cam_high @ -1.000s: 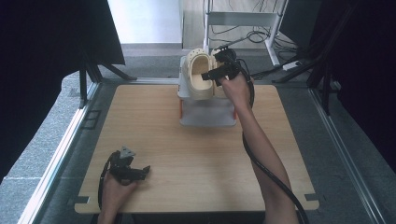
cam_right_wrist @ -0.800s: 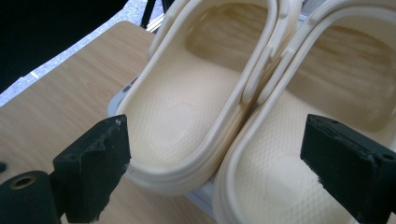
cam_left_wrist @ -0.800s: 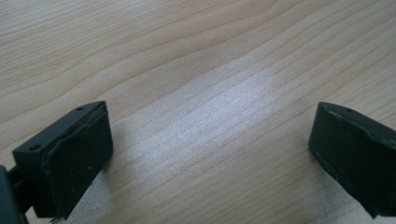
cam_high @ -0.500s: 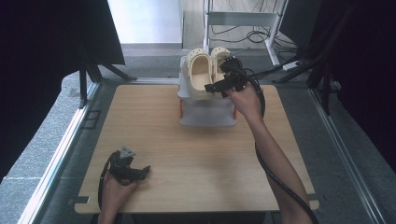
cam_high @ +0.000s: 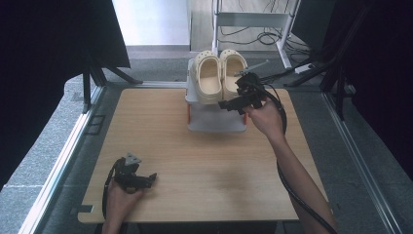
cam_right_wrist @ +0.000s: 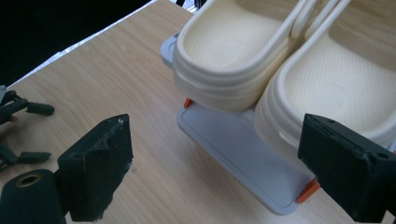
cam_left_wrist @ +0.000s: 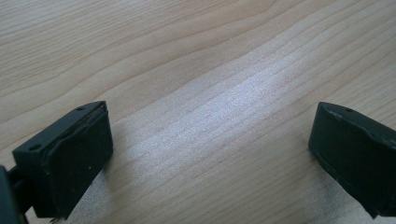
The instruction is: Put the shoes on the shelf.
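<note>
Two cream clogs, one (cam_high: 208, 78) beside the other (cam_high: 233, 70), stand side by side on top of a grey two-shelf rack (cam_high: 214, 122) at the table's far middle, heels toward me. My right gripper (cam_high: 232, 105) hovers just in front of the right-hand clog's heel, open and holding nothing. In the right gripper view the heels (cam_right_wrist: 229, 51) (cam_right_wrist: 336, 88) lie beyond the wide-apart pads (cam_right_wrist: 98, 163), above the rack's lower shelf (cam_right_wrist: 243, 149). My left gripper (cam_high: 151, 177) rests near the front left corner, open over bare wood (cam_left_wrist: 210, 93).
The wooden table (cam_high: 160, 126) has free room left and in front of the rack. Metal frame rails (cam_high: 68, 141) run along both sides. A white stand (cam_high: 253, 19) and cables lie on the floor behind. The right gripper's cable (cam_high: 292, 195) trails along the forearm.
My right gripper has drawn back from over the right-hand clog toward me and to the right, so both clogs now show fully. The left hand has stayed put.
</note>
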`<state>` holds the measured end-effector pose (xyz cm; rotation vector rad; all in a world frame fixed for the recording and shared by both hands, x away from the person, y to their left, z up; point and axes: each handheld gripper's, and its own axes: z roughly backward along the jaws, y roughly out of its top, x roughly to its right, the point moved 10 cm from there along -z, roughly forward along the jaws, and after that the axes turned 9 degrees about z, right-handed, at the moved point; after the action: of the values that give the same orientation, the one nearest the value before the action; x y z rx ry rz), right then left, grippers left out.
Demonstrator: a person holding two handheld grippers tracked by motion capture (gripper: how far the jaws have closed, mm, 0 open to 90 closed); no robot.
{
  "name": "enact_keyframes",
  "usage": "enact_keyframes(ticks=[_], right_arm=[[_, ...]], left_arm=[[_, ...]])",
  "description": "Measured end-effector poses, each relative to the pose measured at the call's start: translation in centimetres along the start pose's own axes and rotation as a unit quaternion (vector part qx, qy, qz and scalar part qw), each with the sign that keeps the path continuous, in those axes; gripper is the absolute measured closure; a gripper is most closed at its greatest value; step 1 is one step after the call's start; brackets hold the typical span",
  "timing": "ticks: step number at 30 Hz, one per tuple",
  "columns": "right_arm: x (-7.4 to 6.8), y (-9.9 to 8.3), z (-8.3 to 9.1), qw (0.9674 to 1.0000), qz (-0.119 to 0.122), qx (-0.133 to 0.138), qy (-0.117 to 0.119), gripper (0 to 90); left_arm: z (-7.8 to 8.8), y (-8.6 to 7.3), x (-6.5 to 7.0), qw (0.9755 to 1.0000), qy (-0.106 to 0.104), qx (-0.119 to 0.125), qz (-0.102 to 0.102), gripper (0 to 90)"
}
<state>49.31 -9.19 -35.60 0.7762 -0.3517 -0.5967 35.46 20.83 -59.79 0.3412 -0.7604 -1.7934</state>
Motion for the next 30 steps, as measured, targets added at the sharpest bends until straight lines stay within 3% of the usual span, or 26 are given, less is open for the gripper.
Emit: enact_keyframes(ticks=[17, 30], right_arm=[[0.2, -5.4, 2.3, 0.9998, -0.016, 0.008, 0.009, 11.2], [1.1, -9.8, 4.0, 0.9994, -0.031, 0.010, -0.005, 11.5]], left_arm=[[0.0, 0.0, 0.0, 1.0000, 0.000, 0.000, 0.000, 0.0], [0.0, 0.0, 0.0, 1.0000, 0.000, 0.000, 0.000, 0.0]])
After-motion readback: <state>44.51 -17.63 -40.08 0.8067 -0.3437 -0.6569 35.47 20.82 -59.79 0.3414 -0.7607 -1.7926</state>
